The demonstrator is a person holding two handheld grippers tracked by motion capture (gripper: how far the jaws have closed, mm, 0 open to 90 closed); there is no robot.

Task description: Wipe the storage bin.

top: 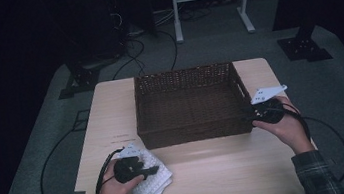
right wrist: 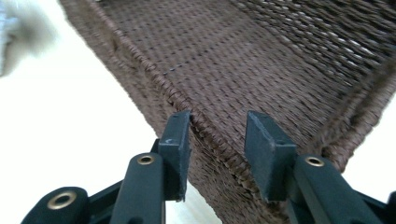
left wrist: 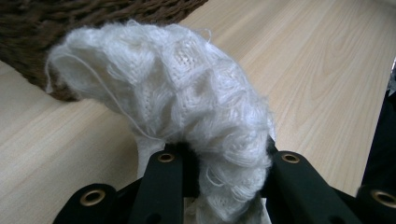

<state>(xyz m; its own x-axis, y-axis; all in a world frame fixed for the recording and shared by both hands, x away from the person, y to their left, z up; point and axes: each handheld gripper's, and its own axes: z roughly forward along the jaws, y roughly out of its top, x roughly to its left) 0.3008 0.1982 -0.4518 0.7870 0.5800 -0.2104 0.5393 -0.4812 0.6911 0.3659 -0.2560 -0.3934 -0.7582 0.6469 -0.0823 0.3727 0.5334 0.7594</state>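
A: What lay nearest the table's [top: 210, 172] front edge?

B: 1 white knitted cloth [top: 151, 180], bunched at the near-left of the basket [top: 188, 105]. The left gripper [top: 145, 172] was clamped on it; in the left gripper view the knit [left wrist: 187, 107] bulged up between both jaws.

A: Room around it?

B: Bare wood ran along the basket's near wall toward the table's right side.

A: And the right gripper [top: 257, 112]?

B: At the basket's near-right corner, jaws parted and straddling the woven rim [right wrist: 205, 126], 1 jaw outside, 1 inside; no squeeze showed.

A: Count?

B: 1 basket, 1 cloth, 2 grippers. Past the basket's far wall only a narrow strip of table remained.
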